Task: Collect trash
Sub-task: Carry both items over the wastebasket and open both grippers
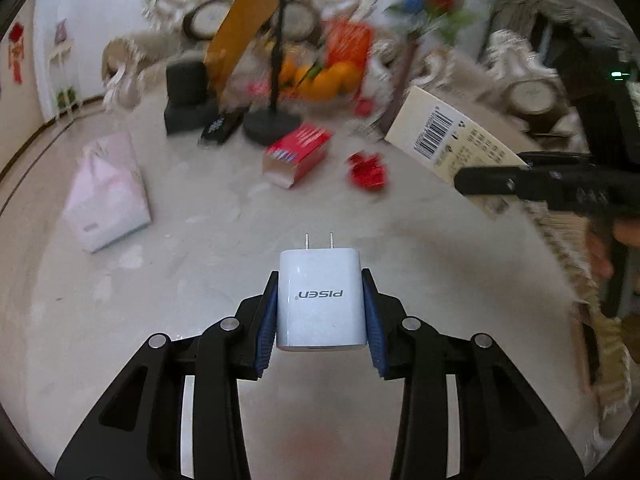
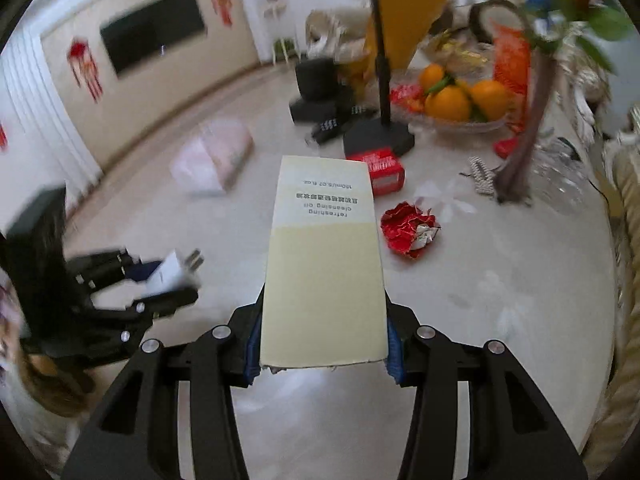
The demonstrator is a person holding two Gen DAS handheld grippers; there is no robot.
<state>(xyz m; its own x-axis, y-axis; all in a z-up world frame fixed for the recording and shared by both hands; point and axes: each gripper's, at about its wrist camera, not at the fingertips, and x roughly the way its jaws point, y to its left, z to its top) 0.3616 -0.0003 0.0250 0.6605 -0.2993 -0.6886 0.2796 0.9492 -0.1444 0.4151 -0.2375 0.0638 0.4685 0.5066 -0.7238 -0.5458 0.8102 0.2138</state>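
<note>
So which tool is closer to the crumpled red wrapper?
Right. The right tool, gripping a box, sits just beside the wrapper; the left tool, holding a charger, is farther back.

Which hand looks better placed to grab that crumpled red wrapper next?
Probably right, once it is free. The crumpled red foil wrapper lies just ahead of the right gripper, while the left gripper sits farther off. Both are full: pale yellow cardboard box, white plastic charger.
</note>
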